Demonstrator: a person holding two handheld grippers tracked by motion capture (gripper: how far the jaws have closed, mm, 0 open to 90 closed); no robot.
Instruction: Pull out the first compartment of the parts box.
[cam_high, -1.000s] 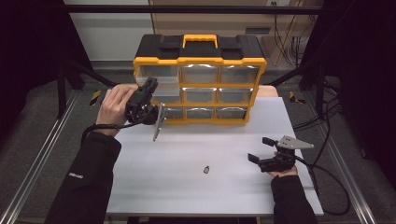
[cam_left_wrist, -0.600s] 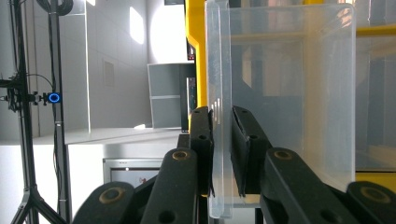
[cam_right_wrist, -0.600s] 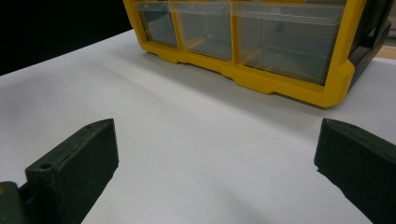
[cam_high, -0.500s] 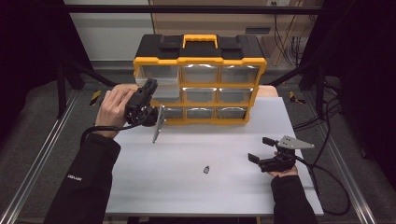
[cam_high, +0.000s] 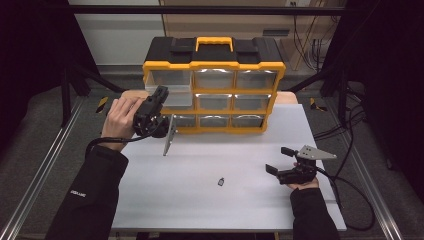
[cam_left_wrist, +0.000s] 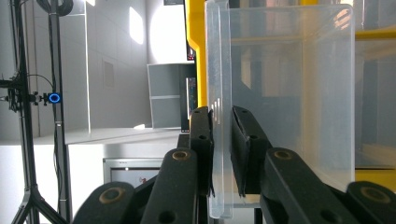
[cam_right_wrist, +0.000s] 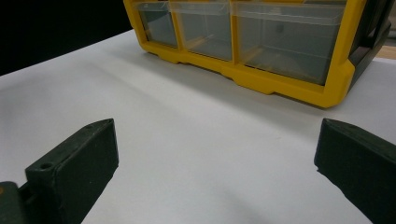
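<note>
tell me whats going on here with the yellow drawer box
A person at a white table works with a gripper in each hand. The left gripper is shut on the front wall of a clear plastic drawer in the left column of the yellow drawer box; that drawer sits pulled partway out. The right gripper rests open near the table's right side, holding nothing. A small dark part lies loose on the table between the two hands.

The high view looks forward and down from above the near edge, taking in the whole surface (cam_high: 200, 200) and the organiser (cam_high: 215, 85) at upper centre. The left gripper view sits very close against a clear drawer (cam_left_wrist: 280, 93). The right gripper view looks low across the surface, sharing the organiser's bottom row.
</note>
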